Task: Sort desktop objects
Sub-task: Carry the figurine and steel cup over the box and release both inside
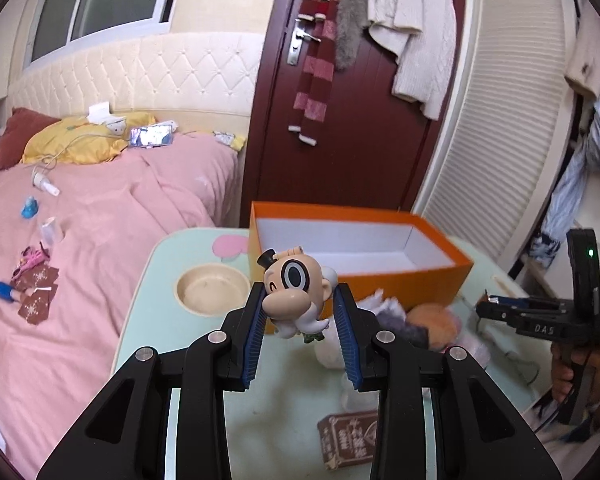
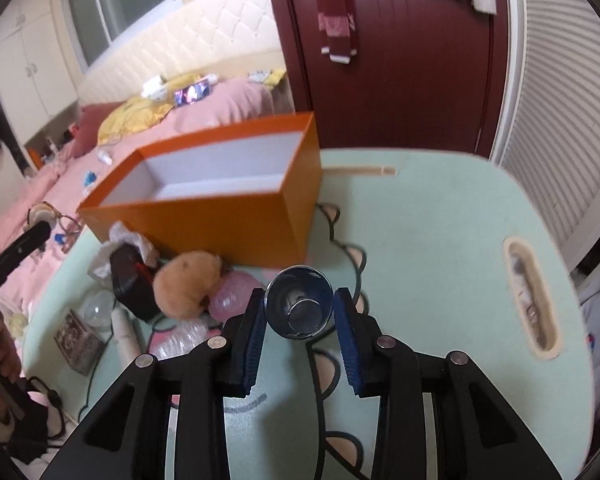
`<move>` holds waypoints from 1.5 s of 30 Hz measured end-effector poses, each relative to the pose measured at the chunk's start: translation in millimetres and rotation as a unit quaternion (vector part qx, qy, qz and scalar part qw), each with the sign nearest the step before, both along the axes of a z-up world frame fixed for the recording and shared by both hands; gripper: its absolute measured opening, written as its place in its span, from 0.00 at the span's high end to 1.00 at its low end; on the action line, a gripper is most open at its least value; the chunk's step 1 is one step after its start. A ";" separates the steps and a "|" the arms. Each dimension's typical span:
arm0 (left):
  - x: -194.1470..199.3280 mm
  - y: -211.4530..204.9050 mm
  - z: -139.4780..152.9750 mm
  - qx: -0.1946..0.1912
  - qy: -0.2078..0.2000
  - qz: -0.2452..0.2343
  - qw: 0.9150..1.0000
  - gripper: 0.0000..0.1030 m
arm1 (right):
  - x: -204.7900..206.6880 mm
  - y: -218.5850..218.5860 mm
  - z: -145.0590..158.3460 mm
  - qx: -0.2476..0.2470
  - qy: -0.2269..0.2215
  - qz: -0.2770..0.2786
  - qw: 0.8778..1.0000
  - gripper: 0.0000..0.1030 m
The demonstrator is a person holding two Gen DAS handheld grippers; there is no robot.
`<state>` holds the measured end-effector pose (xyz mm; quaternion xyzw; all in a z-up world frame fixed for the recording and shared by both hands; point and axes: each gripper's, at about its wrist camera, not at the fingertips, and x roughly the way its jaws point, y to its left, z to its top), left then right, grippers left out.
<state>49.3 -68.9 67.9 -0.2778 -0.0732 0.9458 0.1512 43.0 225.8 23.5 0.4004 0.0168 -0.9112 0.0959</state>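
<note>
My left gripper is shut on a cartoon figurine with a big eye, a small black hat and a white beard, held above the mint-green table just in front of the open orange box. My right gripper is shut on a shiny metal cup, its mouth facing the camera, held above the table to the right of the orange box. The box is empty inside. The right gripper also shows in the left wrist view.
A pile lies in front of the box: an orange plush ball, pink ball, black object, crumpled tissue, clear plastic pieces, a brown patterned box. A cream bowl sits left. A pink bed lies beyond.
</note>
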 end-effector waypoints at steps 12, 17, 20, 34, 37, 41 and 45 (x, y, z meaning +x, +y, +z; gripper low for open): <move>-48.5 23.7 52.7 -0.006 0.056 -0.029 0.998 0.65 | -37.8 -36.6 62.0 0.005 0.075 0.044 0.996 0.68; -75.2 45.0 34.7 -0.020 0.021 -0.051 0.998 0.65 | -64.1 -56.6 60.2 0.006 0.082 0.061 0.995 0.68; -86.0 55.3 17.3 -0.031 -0.014 -0.061 0.998 0.65 | -76.3 -61.4 48.2 0.009 0.070 0.065 0.995 0.68; -94.8 59.0 -25.3 -0.043 -0.083 -0.060 0.994 0.65 | -96.0 -63.2 6.2 0.024 0.029 0.060 0.998 0.68; -96.3 60.0 -25.9 -0.046 -0.082 -0.058 0.994 0.65 | -95.4 -63.9 6.2 0.028 0.030 0.060 0.997 0.68; -98.3 52.0 -15.6 -0.015 -0.077 -0.052 0.996 0.61 | -95.7 -60.7 9.0 0.009 0.032 0.064 0.997 0.63; -78.1 32.5 30.2 0.017 0.004 -0.032 0.999 0.30 | -79.0 -50.3 44.9 -0.035 0.090 0.062 0.993 0.40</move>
